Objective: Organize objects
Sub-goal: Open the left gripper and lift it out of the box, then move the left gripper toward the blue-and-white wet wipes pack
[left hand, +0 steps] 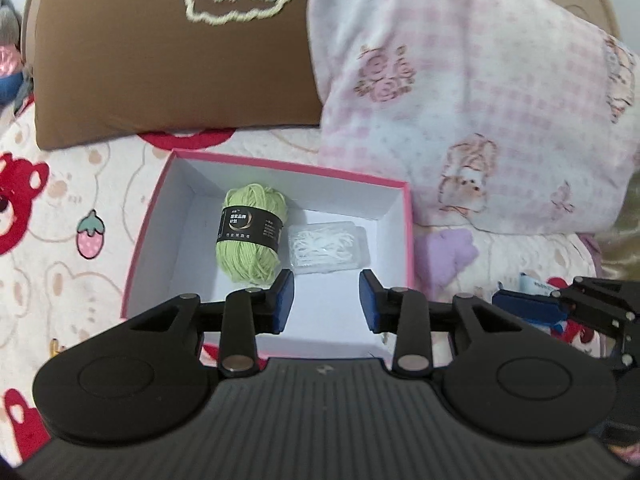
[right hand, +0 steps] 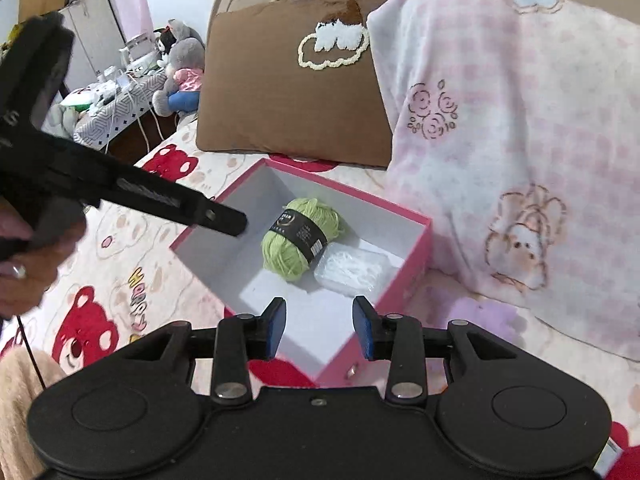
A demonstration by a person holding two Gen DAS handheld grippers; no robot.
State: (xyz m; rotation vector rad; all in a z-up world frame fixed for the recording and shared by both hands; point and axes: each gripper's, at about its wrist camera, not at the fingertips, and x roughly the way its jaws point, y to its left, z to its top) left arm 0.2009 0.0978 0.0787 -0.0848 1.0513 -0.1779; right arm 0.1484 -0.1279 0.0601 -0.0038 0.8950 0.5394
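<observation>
On the bear-printed bedspread (right hand: 120, 264) sits a pink box (left hand: 145, 236) with a white interior; within it we see a skein of green yarn (left hand: 251, 232) and, touching its side, a clear plastic case of white pieces (left hand: 328, 250), both lying toward the far wall. A brown cushion (left hand: 168, 68) and a pink checked blanket (left hand: 480, 112) lie just behind the box. We judge the chief risk to be the soft bedding: a careless nudge on the rim could tip or slide the box, and the round skein could roll against the case. The blanket slumping forward over the far corner would also hide the contents. Our left gripper (left hand: 326, 300) hovers above the near part of the box, its blue pads parted by a moderate gap with nothing between them. Our right gripper (right hand: 320, 326) likewise stands partly open and empty over the near corner, touching neither box nor contents.
</observation>
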